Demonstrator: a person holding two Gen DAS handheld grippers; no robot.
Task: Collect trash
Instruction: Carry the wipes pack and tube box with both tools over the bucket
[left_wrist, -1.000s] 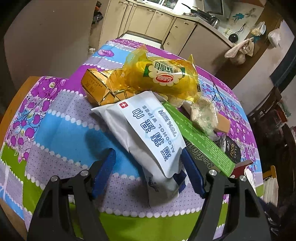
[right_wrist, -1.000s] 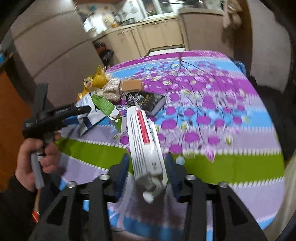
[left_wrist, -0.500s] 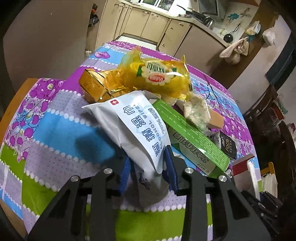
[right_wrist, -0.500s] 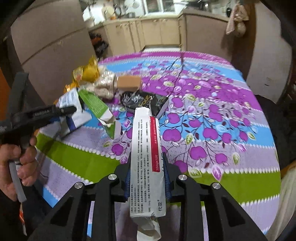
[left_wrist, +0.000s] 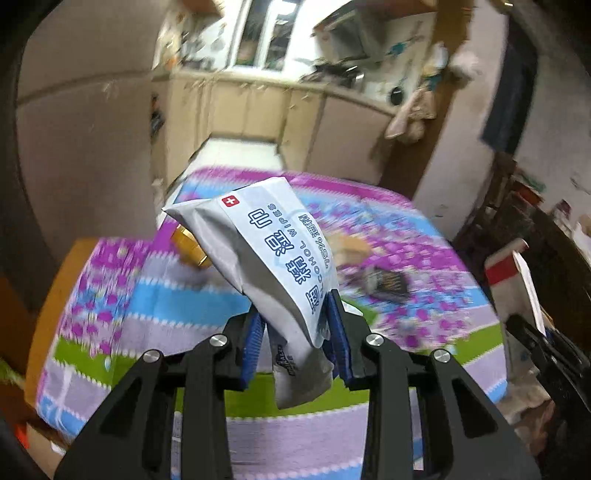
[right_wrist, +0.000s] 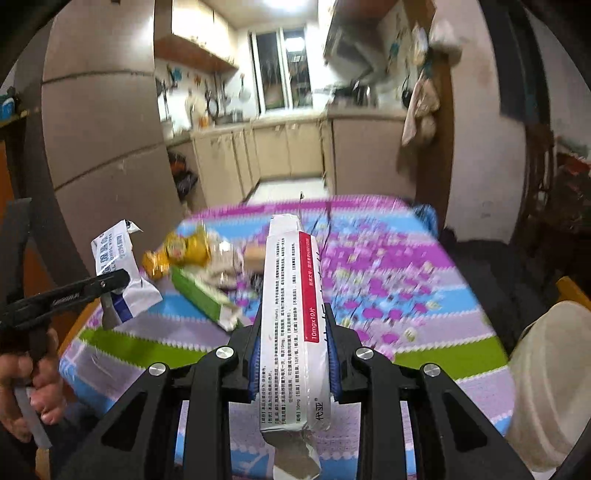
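My left gripper is shut on a white alcohol wipes packet and holds it up above the table; the packet also shows in the right wrist view. My right gripper is shut on a long white medicine box with a red stripe, held above the table's near edge. On the floral tablecloth lie a yellow snack bag, a green box and a dark packet.
A gold box lies behind the wipes packet. A small brown box lies mid-table. Kitchen cabinets stand beyond the table. A pale rounded object is at the right edge. A brown partition wall stands left.
My left gripper closed on the wipes packet and lifted it off the table. My right gripper rose and pulled back with the medicine box. Both views tilted upward.
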